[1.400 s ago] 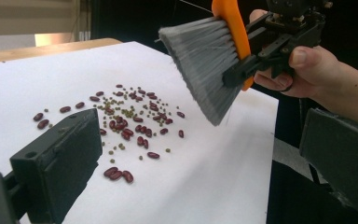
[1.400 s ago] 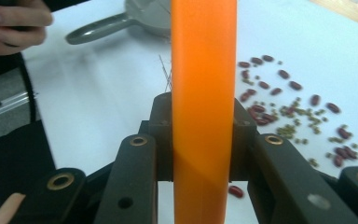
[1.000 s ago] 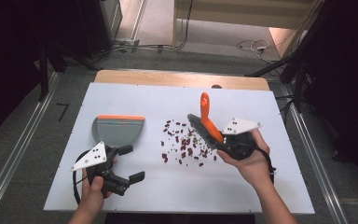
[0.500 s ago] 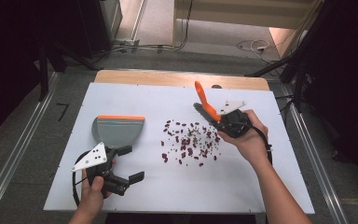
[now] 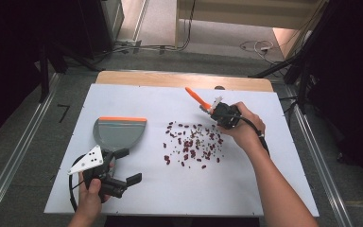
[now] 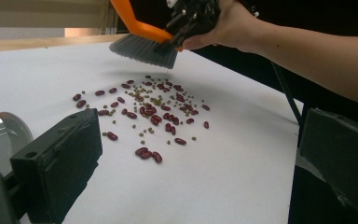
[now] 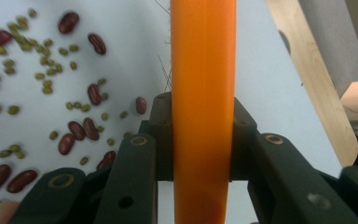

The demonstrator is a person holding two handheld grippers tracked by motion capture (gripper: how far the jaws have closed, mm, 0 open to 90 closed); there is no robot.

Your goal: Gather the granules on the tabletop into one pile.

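While the right tongs [image 5: 213, 109] pinch the orange handle of a brush [image 6: 144, 44] between their jaws, the grey bristles hang just above the far edge of a scatter of beans [image 5: 192, 143], not touching them as far as the left gripper view shows. Red beans and small green ones lie spread on the white surface [image 5: 246, 184] directly below and beside these tongs. Well apart from them, the left tongs [image 5: 125, 166] rest low on the surface with jaws spread and nothing between them. Just ahead of the left tongs sits a grey dustpan [image 5: 119, 134] with an orange rim.
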